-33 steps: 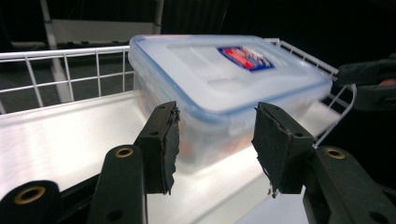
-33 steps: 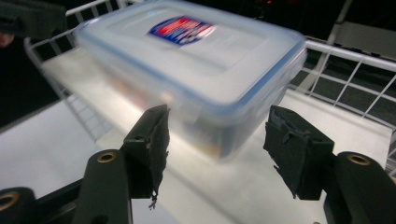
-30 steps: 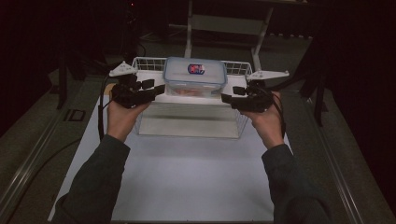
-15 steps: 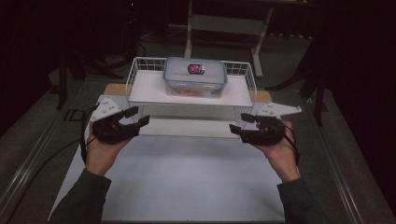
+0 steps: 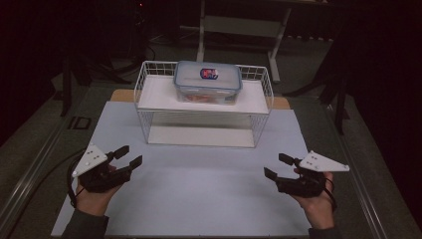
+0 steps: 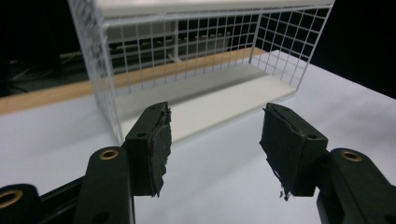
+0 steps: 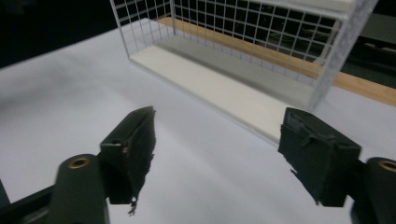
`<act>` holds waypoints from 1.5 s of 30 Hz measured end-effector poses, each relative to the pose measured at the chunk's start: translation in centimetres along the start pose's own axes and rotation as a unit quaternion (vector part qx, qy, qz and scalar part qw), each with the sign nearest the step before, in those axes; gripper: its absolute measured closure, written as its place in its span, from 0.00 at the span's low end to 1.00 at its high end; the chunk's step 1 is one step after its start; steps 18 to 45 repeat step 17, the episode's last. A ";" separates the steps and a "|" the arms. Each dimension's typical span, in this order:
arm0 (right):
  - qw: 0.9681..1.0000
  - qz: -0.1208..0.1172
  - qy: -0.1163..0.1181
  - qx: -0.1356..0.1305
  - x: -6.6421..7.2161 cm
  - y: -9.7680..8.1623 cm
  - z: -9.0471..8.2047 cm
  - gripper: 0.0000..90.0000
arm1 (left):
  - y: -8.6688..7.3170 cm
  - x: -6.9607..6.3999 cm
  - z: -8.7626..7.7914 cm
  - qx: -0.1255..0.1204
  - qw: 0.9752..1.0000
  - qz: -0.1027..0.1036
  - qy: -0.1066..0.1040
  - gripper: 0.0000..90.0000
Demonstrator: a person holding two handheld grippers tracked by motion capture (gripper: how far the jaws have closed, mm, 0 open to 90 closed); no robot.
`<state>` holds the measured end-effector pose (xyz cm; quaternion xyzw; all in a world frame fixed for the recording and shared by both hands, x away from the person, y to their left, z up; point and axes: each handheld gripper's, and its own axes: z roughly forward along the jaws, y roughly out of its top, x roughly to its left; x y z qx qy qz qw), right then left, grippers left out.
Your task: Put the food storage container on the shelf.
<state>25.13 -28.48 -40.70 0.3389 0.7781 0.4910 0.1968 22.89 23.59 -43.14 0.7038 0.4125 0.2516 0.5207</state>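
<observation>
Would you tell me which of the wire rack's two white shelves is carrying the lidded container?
The upper shelf carries the clear container; the lower shelf, resting on the table, has nothing on it.

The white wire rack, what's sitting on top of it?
A clear lidded box with a red and blue sticker sits on the wire rack's top shelf. Something reddish shows through its wall, but the lid hides what it is.

A dark, dimly lit room surrounds the white-topped table (image 5: pixel 199 199); a pale metal stand (image 5: pixel 239 25) rises at upper centre on grey floor (image 5: pixel 30 134).
</observation>
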 end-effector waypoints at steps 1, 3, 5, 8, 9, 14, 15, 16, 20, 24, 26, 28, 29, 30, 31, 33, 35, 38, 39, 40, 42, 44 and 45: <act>1.000 0.000 0.000 0.000 0.0 0.0 0.0 0.29 | -0.4 0.1 -0.2 0.000 1.000 -0.002 0.002 0.47; 1.000 -0.008 -0.007 0.001 0.2 -1.1 -0.6 0.28 | -1.0 0.2 -0.7 0.003 1.000 -0.003 0.012 0.46; 1.000 -0.011 -0.013 -0.001 0.4 -2.2 -1.3 0.26 | -1.4 0.3 -1.1 0.002 1.000 -0.002 0.017 0.46; 1.000 -0.016 -0.025 0.000 0.6 -3.4 -2.2 0.23 | -2.0 0.3 -1.8 -0.004 1.000 0.002 0.029 0.46; 1.000 -0.016 -0.025 0.000 0.6 -3.4 -2.2 0.23 | -2.2 0.3 -2.0 -0.008 1.000 0.001 0.028 0.46; 0.999 -0.015 -0.040 -0.002 0.8 -4.6 -2.7 0.22 | -3.2 0.6 -2.7 -0.014 0.999 -0.010 0.030 0.45; 0.999 -0.013 -0.042 -0.003 0.7 -4.8 -2.6 0.21 | -3.3 0.7 -2.7 -0.015 0.999 -0.014 0.028 0.45; 0.999 -0.013 -0.048 -0.001 0.4 -5.0 -2.5 0.21 | -3.4 0.9 -2.7 -0.017 0.999 -0.018 0.028 0.45; 0.999 -0.013 -0.048 -0.001 0.4 -5.0 -2.5 0.21 | -3.5 1.0 -2.6 -0.018 0.999 -0.023 0.028 0.45; 0.999 -0.013 -0.048 -0.001 0.4 -5.0 -2.5 0.21 | -3.5 1.0 -2.6 -0.018 0.999 -0.023 0.028 0.45; 0.999 -0.013 -0.048 -0.001 0.4 -5.0 -2.5 0.21 | -3.5 1.0 -2.6 -0.018 0.999 -0.023 0.028 0.45; 0.999 -0.013 -0.048 -0.001 0.4 -5.0 -2.5 0.21 | -3.5 1.0 -2.6 -0.018 0.999 -0.023 0.028 0.45; 0.999 -0.013 -0.048 -0.001 0.4 -5.0 -2.5 0.21 | -3.5 1.0 -2.6 -0.018 0.999 -0.023 0.028 0.45; 0.999 -0.013 -0.048 -0.001 0.4 -5.0 -2.5 0.21 | -3.5 1.0 -2.6 -0.018 0.999 -0.023 0.028 0.45; 0.999 -0.013 -0.048 -0.001 0.4 -5.0 -2.5 0.21 | -3.5 1.0 -2.6 -0.018 0.999 -0.023 0.028 0.45; 0.999 -0.013 -0.048 -0.001 0.4 -5.0 -2.5 0.21 | -3.5 1.0 -2.6 -0.018 0.999 -0.023 0.028 0.45; 0.999 -0.013 -0.048 -0.001 0.4 -5.0 -2.5 0.21 | -3.5 1.0 -2.6 -0.018 0.999 -0.023 0.028 0.45; 0.999 -0.013 -0.048 -0.001 0.4 -5.0 -2.5 0.21 | -3.5 1.0 -2.6 -0.018 0.999 -0.023 0.028 0.45; 0.999 -0.013 -0.048 -0.001 0.4 -5.0 -2.5 0.21 | -3.5 1.0 -2.6 -0.018 0.999 -0.023 0.028 0.45; 0.999 -0.013 -0.048 -0.001 0.4 -5.0 -2.5 0.21 | -3.5 1.0 -2.6 -0.018 0.999 -0.023 0.028 0.45; 0.999 -0.013 -0.048 -0.001 0.4 -5.0 -2.5 0.21 | -3.5 1.0 -2.6 -0.018 0.999 -0.023 0.028 0.45; 0.999 -0.013 -0.048 -0.001 0.4 -5.0 -2.5 0.21 | -3.5 1.0 -2.6 -0.018 0.999 -0.023 0.028 0.45; 0.999 -0.013 -0.048 -0.001 0.4 -5.0 -2.5 0.21 | -3.5 1.0 -2.6 -0.018 0.999 -0.023 0.028 0.45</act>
